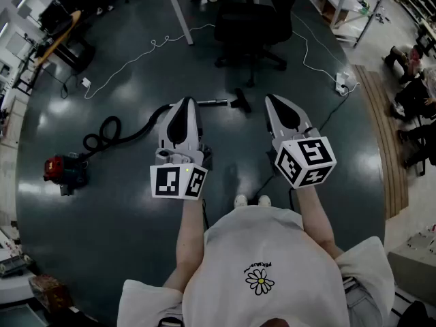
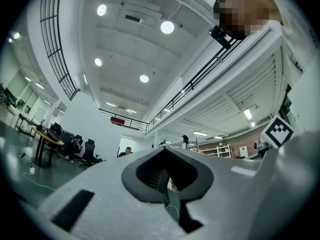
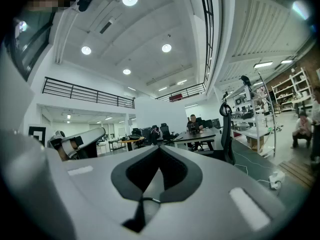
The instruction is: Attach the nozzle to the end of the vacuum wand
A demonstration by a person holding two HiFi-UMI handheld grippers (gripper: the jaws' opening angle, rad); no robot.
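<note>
Down below me the dark green floor [image 1: 136, 237] fills most of the head view. A black office chair [image 1: 251, 27] stands at the far side of it. Off to my left sits the red vacuum body [image 1: 63, 170], and its black hose [image 1: 102, 136] coils once, then runs toward the middle of the floor.

There the hose joins the vacuum wand [image 1: 212, 102], which lies flat with its long axis running across my view from left to right. The hose end is on the left and the bare metal end points right. The black nozzle [image 1: 241, 101] lies on the floor right at that metal end, in line with the wand. Whether the two touch I cannot tell.

I hold both tools up in front of me, well above the floor and side by side. The left gripper [image 1: 184, 103] overlaps the wand's left part in the head view, and the right gripper [image 1: 271, 99] reaches just right of the nozzle. Both pairs of jaws are closed tight with nothing between them.
</note>
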